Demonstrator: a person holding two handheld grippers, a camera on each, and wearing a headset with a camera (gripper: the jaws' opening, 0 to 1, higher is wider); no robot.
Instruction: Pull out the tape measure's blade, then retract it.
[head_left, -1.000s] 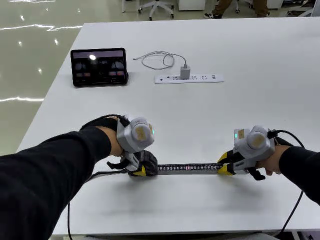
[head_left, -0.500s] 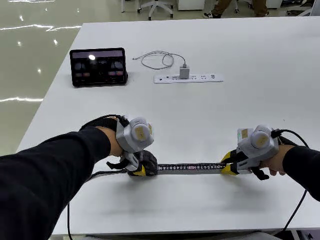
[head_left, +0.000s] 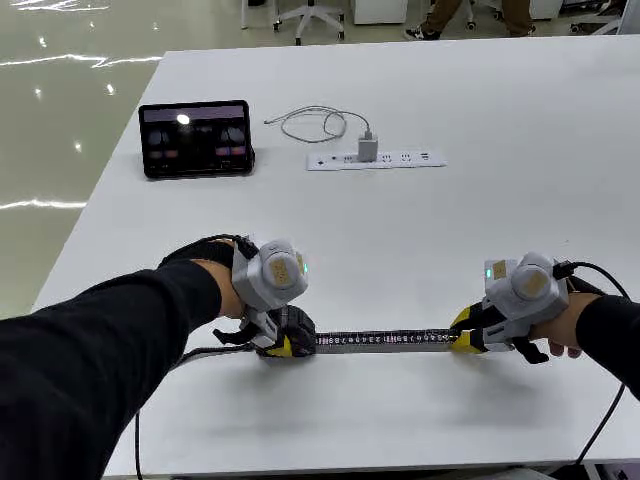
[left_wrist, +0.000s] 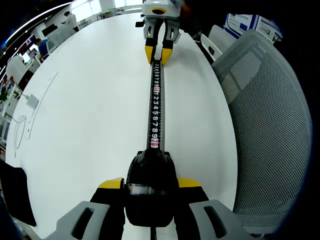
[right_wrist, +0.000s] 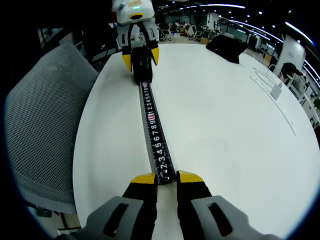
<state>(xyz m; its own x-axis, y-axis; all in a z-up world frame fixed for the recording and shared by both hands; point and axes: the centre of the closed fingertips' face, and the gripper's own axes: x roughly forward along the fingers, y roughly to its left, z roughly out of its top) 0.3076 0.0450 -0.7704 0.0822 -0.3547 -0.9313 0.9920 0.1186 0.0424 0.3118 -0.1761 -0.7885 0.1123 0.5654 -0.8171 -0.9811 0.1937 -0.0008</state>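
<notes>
Bright overhead light is washing the broad white matte table (head_left: 520, 90); faint shadows are lying on it. Glare is streaking the glossy pale floor (head_left: 70, 120); gripper views are bowing at their edges.

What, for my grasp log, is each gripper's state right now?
Left gripper: closed, holding the tape measure case.
Right gripper: closed, jaws pinching the tip of the blade.

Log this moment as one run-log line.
left claw: shut on tape measure case | right claw: shut on blade tip | blade: drawn out between claws, along table | retract: not yet done
</notes>
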